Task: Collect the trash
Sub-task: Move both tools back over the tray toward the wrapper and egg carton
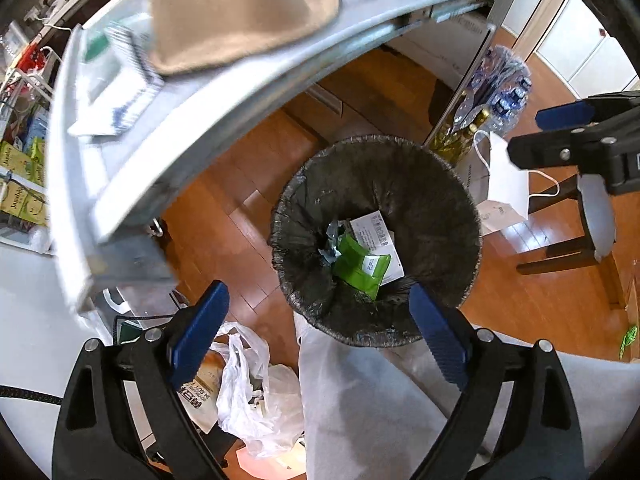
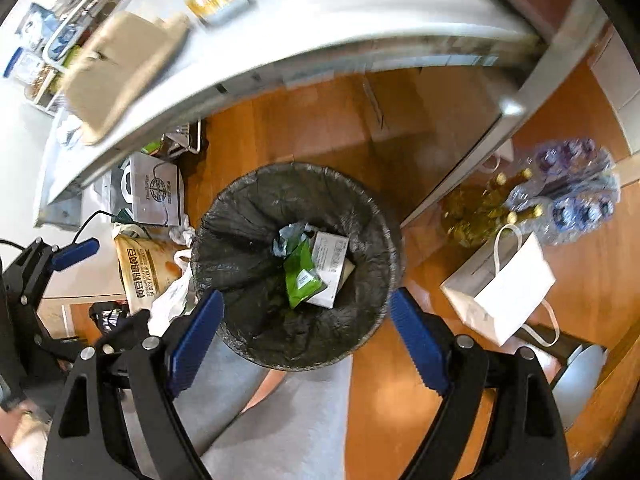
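- A round trash bin [image 1: 376, 240] lined with a black bag stands on the wooden floor [image 1: 248, 216], mouth facing straight up, just off the edge of a grey table [image 1: 224, 92].
- Inside the bin lie a green packet [image 1: 360, 268], a white printed carton [image 1: 378, 236] and a crumpled bluish wrapper [image 1: 330, 246]; the packet lies across the carton, and in the left wrist view its long axis slants from upper left to lower right.
- The left gripper [image 1: 320, 328] hangs above the bin's near rim, blue pads spread wide, nothing between them.
- The right gripper [image 2: 304, 336] hovers over the same rim from the other side, jaws likewise wide and empty; in the left wrist view it shows at the right edge [image 1: 560, 136].
- Open floor lies between bin and table edge.
- A white paper bag [image 2: 504, 292] and a pack of water bottles [image 2: 576, 192] sit on the floor to the right, apart from the bin.
- A printed flour bag [image 2: 144, 268] and loose plastic bags [image 1: 248, 400] crowd the bin's left side; a person's grey-clad legs [image 1: 360, 400] stand at its near rim.
- A tan hat [image 1: 244, 12] rests on the table.
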